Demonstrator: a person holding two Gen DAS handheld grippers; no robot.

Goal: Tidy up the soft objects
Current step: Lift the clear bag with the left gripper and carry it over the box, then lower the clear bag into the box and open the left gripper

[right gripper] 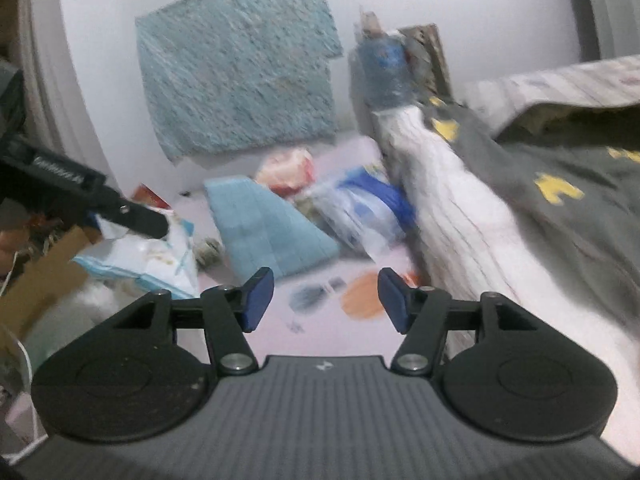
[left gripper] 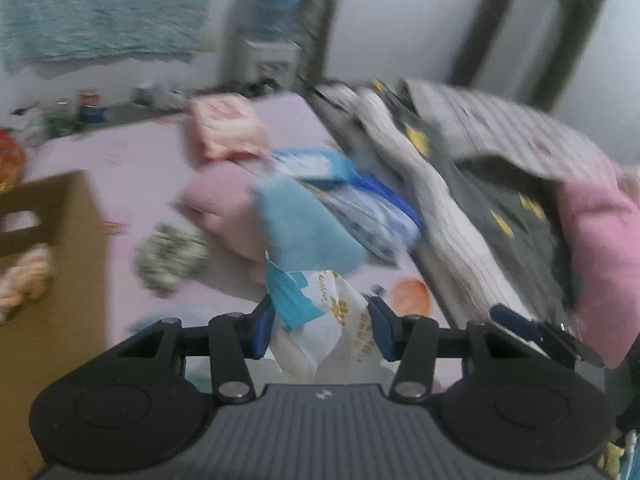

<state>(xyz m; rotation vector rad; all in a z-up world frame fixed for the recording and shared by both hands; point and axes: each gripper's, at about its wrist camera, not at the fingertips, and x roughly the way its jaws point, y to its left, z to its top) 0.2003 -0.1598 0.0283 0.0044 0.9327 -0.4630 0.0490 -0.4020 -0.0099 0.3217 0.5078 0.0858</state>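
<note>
Holding a white and blue plastic bag (left gripper: 316,320), the left gripper (left gripper: 320,328) has its pads pressed on the crumpled plastic, lifted above the pink bed sheet (left gripper: 132,152) beside the cardboard box (left gripper: 60,240). Right gripper (right gripper: 326,300) hangs with jaws apart and nothing between them, over the sheet near an orange patch (right gripper: 362,294). The blue towel (right gripper: 268,228) lies just ahead of it, mid-sheet, with the striped blanket (right gripper: 472,232) along the right edge.

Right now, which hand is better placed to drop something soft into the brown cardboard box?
Left. The left gripper already grips a crinkly white-and-blue plastic packet, beside the brown cardboard box. The right gripper is open and empty.
</note>
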